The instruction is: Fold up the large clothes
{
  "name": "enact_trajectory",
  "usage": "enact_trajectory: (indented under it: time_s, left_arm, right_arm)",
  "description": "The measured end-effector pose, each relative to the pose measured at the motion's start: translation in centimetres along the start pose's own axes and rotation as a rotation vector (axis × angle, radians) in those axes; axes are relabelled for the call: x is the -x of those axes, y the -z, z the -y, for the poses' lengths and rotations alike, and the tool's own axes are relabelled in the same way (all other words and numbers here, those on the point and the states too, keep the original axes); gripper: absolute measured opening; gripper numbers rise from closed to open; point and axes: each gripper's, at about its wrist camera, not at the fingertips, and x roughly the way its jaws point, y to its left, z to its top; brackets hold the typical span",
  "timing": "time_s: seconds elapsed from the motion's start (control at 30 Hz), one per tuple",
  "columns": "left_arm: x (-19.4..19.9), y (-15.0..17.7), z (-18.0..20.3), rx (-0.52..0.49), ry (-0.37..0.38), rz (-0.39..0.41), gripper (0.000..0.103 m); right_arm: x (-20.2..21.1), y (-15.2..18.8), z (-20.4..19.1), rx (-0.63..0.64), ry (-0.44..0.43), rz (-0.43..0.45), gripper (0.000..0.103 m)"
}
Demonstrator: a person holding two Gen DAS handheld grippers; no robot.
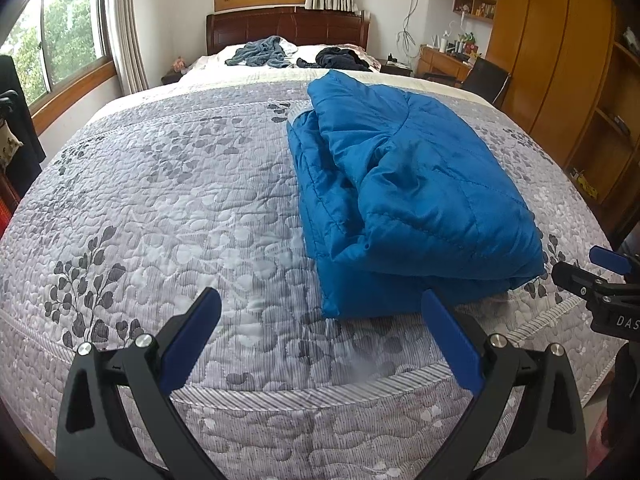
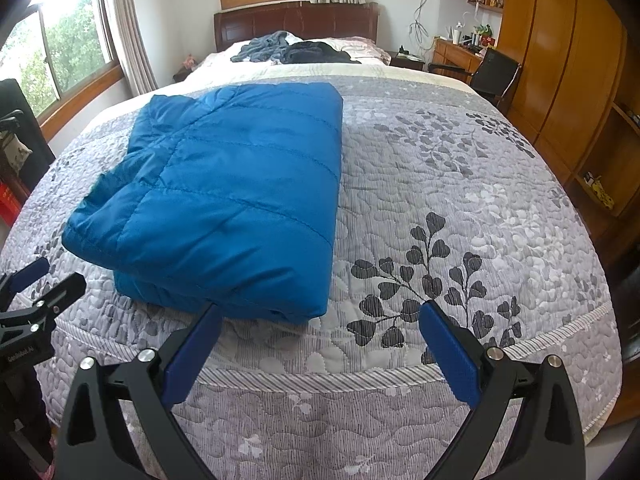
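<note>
A blue quilted jacket lies folded into a thick rectangle on the grey floral bedspread, near the foot of the bed. In the right wrist view the same jacket shows its smooth top panel. My left gripper hangs open just short of the jacket's near left corner, holding nothing. My right gripper is open too, its left pad just in front of the jacket's near right corner. Each gripper shows at the edge of the other's view: the right gripper and the left gripper.
Grey-blue clothes and dark clothes lie by the pillows at the wooden headboard. A wardrobe, desk and black chair stand on the right. Windows line the left wall.
</note>
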Motion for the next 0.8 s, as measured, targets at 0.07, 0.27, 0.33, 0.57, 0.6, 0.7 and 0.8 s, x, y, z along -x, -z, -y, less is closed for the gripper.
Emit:
enact_trajectory:
  time_s: [0.07, 0.27, 0.33, 0.57, 0.6, 0.7, 0.8]
  left_arm:
    - [-0.01, 0.02, 0.00, 0.000, 0.000, 0.001, 0.100]
    - [-0.02, -0.01, -0.02, -0.001, 0.000, -0.001, 0.100]
    - [-0.10, -0.02, -0.03, -0.002, 0.001, -0.003, 0.100]
    - [-0.12, -0.02, 0.04, -0.003, 0.002, 0.000, 0.100]
    - [-0.15, 0.01, 0.08, -0.004, 0.002, 0.000, 0.100]
    - [-0.23, 0.05, 0.13, -0.005, 0.005, -0.004, 0.100]
    - [-0.21, 0.03, 0.13, -0.005, 0.005, -0.004, 0.100]
  right_arm:
    - [-0.09, -0.06, 0.05, 0.002, -0.003, -0.001, 0.099]
    - [-0.08, -0.14, -0.11, 0.014, 0.003, 0.008, 0.099]
    - [-0.15, -0.35, -0.06, 0.018, 0.001, 0.009, 0.099]
    - [-0.20, -0.40, -0.04, 0.015, -0.001, 0.004, 0.099]
    - [-0.23, -0.40, -0.02, 0.013, -0.002, 0.001, 0.099]
    - [-0.35, -0.46, 0.13, 0.011, -0.003, -0.002, 0.099]
    - [-0.37, -0.48, 0.18, 0.014, -0.002, 0.000, 0.099]
